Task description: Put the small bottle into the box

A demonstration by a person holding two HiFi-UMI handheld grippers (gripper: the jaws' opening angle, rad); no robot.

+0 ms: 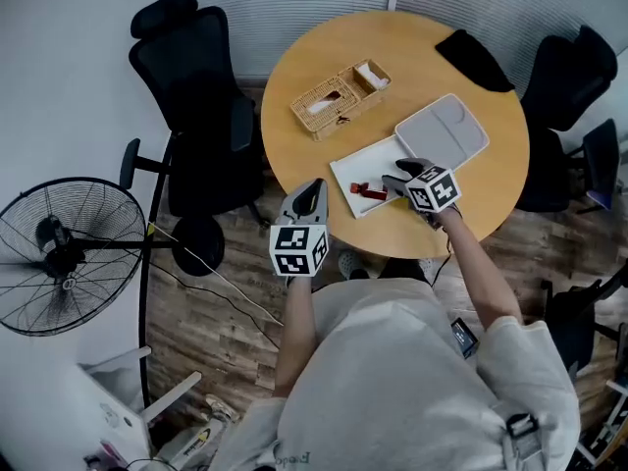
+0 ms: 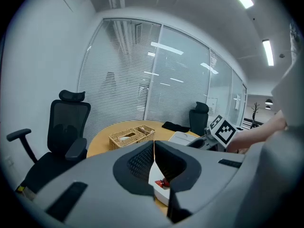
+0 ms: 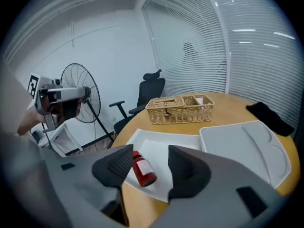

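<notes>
The small red bottle (image 1: 369,191) lies on its side on a white tray (image 1: 355,158) near the front of the round table. In the right gripper view the bottle (image 3: 143,170) lies between the open jaws of my right gripper (image 3: 151,163), whose fingers do not touch it. In the head view my right gripper (image 1: 396,181) hangs just right of the bottle. The wicker box (image 1: 340,97) stands at the table's far left, its compartments open on top. My left gripper (image 1: 308,200) is shut and empty, held off the table's near left edge.
A grey divided tray (image 1: 446,131) lies right of the white tray. A black cloth (image 1: 474,59) sits at the far right edge. Black office chairs (image 1: 196,96) stand left and right of the table. A floor fan (image 1: 64,253) stands at the left.
</notes>
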